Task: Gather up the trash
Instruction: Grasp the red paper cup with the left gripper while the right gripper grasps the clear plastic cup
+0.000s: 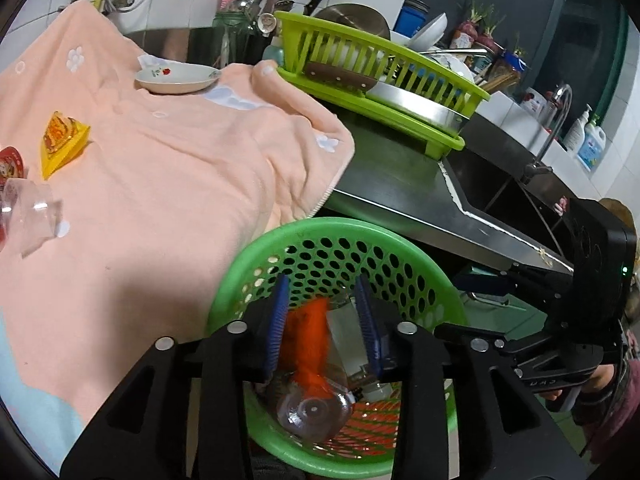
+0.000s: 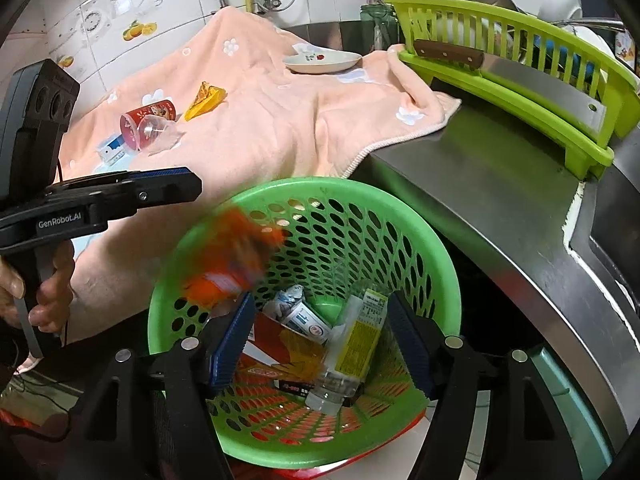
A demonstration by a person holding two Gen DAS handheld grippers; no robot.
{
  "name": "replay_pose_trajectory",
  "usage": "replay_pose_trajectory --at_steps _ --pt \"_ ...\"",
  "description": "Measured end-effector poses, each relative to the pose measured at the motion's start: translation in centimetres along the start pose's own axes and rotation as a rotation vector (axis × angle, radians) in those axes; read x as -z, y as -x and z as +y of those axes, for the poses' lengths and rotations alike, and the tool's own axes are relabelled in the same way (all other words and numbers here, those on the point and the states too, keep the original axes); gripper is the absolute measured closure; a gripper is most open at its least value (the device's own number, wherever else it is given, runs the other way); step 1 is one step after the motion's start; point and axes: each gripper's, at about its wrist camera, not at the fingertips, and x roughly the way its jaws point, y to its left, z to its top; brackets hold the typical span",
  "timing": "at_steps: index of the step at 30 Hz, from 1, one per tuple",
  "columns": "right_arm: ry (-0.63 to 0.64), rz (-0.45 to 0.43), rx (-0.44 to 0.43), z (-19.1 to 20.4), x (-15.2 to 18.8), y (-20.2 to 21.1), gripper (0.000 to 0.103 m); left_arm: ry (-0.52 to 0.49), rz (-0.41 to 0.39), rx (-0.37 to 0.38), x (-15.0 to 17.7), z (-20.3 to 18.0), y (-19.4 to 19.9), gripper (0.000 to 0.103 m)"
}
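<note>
The left tongs [image 1: 322,320] are hanging over the green basket [image 1: 440,300], jaws partly apart, and the orange wrapper [image 1: 308,344] is sitting loose between the blue pads, blurred; judging from that it is dropping rather than being gripped. In the right wrist view the same orange wrapper [image 2: 236,256] is smeared in mid-air just under the left tongs [image 2: 172,190] at the basket [image 2: 400,216] mouth, clear of the pads, which the left view does not settle. The right tongs [image 2: 320,344] are standing wide open over the basket with nothing in them. The basket is sitting low beside the desk [image 2: 480,184] edge, probably so trash can be swept or dropped straight in. Already inside: a clear bottle [image 2: 352,352] with a yellow label, a crushed carton [image 2: 300,312] and some red packaging. Still waiting on the pink towel [image 2: 280,120]: a red can [image 2: 148,118], a yellow wrapper [image 2: 204,100] and a clear plastic cup [image 2: 154,132]. The left view is cutting off most of the can. The dish rack [image 2: 520,80] and the plate [image 2: 320,62] do not look like trash.
</note>
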Motion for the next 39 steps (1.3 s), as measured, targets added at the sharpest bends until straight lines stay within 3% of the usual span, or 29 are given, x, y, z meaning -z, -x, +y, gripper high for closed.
replay_pose_trajectory --at_steps 12,25,34,39 --pt "0.064 -0.02 -0.065 3.1 -3.7 -0.8 0.036 0.052 -0.107 -0.118 -2.5 4.6 5.4 0.066" --pt "0.134 -0.016 -0.229 9.7 -10.4 -4.6 0.034 0.21 -0.229 -0.325 -5.2 14.6 13.2 0.066" --pt "0.167 0.017 -0.319 15.9 -14.3 -9.7 0.034 0.263 -0.234 -0.432 -6.9 20.1 15.3 0.057" --pt "0.146 0.03 -0.36 17.8 -15.9 -12.1 0.034 0.272 -0.214 -0.441 -7.5 22.2 15.2 0.053"
